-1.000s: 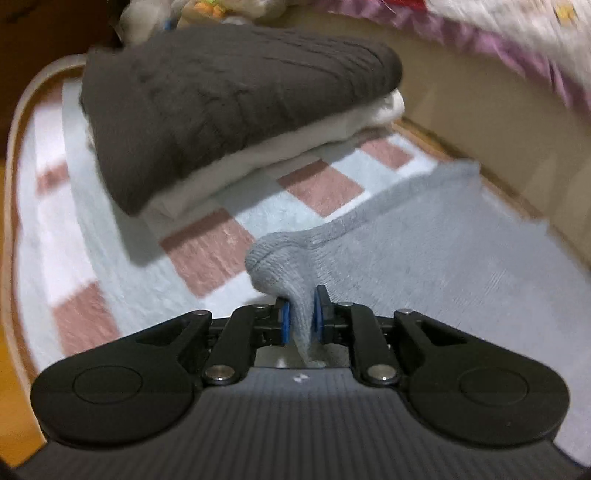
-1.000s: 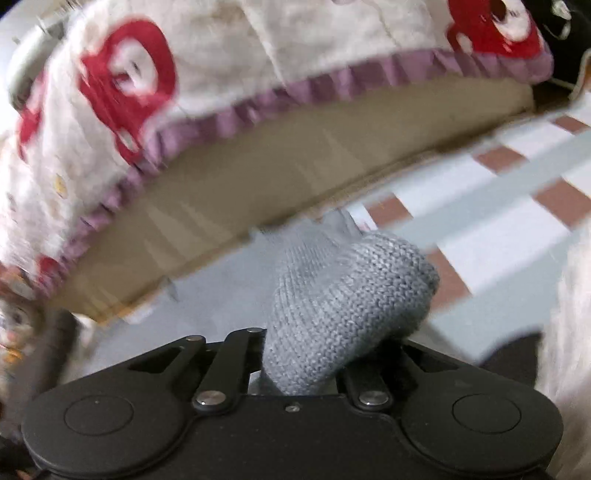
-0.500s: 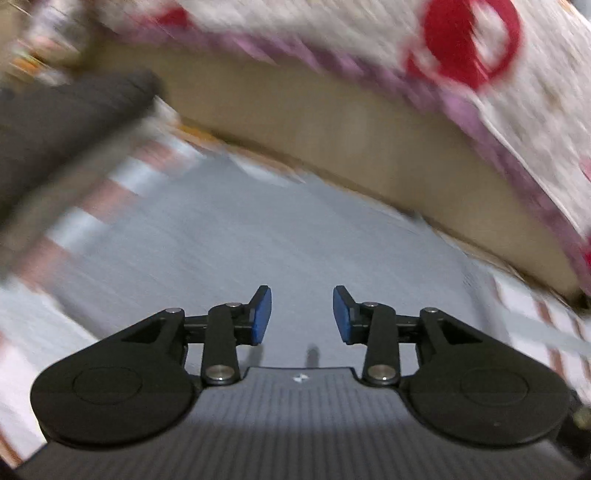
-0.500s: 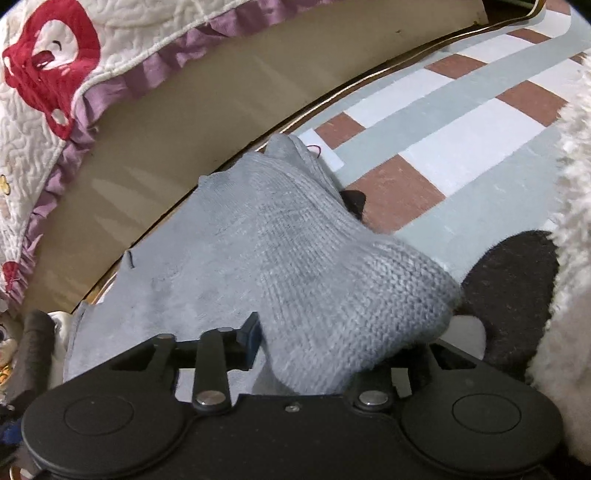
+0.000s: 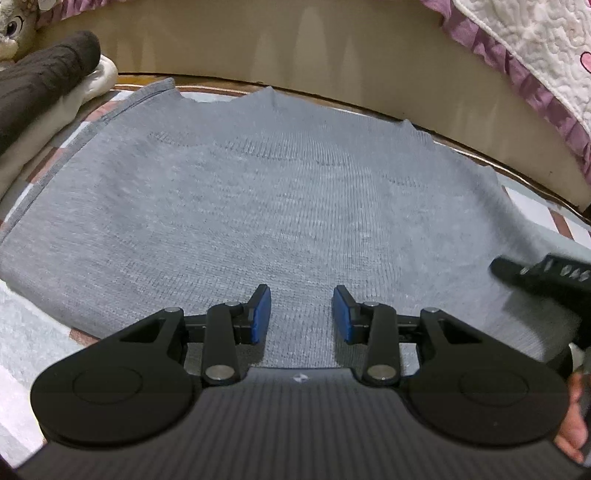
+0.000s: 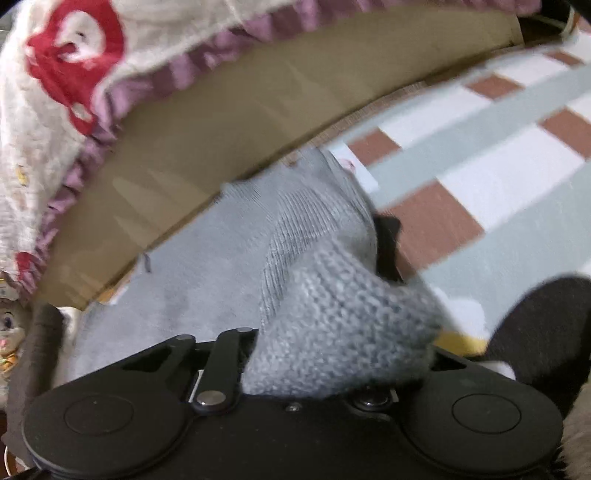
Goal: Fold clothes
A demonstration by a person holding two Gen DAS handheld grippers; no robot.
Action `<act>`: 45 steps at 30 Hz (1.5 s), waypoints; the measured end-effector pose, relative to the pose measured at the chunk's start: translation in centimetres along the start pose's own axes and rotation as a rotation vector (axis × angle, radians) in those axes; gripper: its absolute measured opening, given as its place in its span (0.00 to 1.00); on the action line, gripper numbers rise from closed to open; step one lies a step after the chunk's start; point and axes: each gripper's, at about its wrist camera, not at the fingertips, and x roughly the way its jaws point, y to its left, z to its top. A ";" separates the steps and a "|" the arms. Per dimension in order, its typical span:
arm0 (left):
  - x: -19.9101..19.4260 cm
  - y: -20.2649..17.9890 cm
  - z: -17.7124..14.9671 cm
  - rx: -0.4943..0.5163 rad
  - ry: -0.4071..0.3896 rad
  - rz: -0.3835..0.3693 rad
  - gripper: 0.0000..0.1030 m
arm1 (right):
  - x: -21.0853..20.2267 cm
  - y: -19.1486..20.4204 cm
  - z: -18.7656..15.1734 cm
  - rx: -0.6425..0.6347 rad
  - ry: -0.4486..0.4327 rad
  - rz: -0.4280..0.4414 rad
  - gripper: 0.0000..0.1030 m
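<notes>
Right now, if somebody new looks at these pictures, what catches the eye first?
A grey knit sweater lies spread flat over the checked rug, with the left gripper open above it. The right gripper bunches a fold of that sweater. A dark folded sweater sits far left.

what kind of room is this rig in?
Most likely a bedroom floor at home. A quilted bedspread with a purple frill hangs over a tan bed base, a checked rug lies beneath the grey knit sweater, and a plush toy sits by folded clothes.
</notes>
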 end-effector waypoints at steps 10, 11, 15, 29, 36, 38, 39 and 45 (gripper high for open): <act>1.0 -0.3 0.1 0.010 0.026 0.032 0.36 | -2.3 2.6 1.6 -0.102 -0.064 0.124 0.20; 1.0 -0.4 0.2 0.012 0.028 0.035 0.36 | -2.3 2.6 1.6 -0.101 -0.061 0.127 0.20; 1.1 -0.4 0.3 0.016 0.037 0.038 0.37 | -2.3 2.6 1.9 -0.107 -0.049 0.175 0.19; 3.0 6.5 3.2 -0.108 0.122 0.090 0.43 | -2.7 4.9 2.5 -0.191 -0.053 0.328 0.17; -0.3 7.9 5.4 -0.128 0.059 -0.050 0.36 | -3.1 7.6 3.0 -0.277 -0.074 0.319 0.15; -2.3 8.2 6.6 -0.087 -0.002 -0.080 0.35 | -3.9 10.0 2.8 -0.376 -0.119 0.301 0.12; -3.2 9.0 7.0 -0.097 -0.033 -0.098 0.35 | -4.1 11.2 2.6 -0.417 -0.137 0.313 0.12; -5.1 17.7 6.9 -0.354 -0.137 -0.122 0.35 | -2.2 18.0 2.4 -0.501 -0.101 0.426 0.12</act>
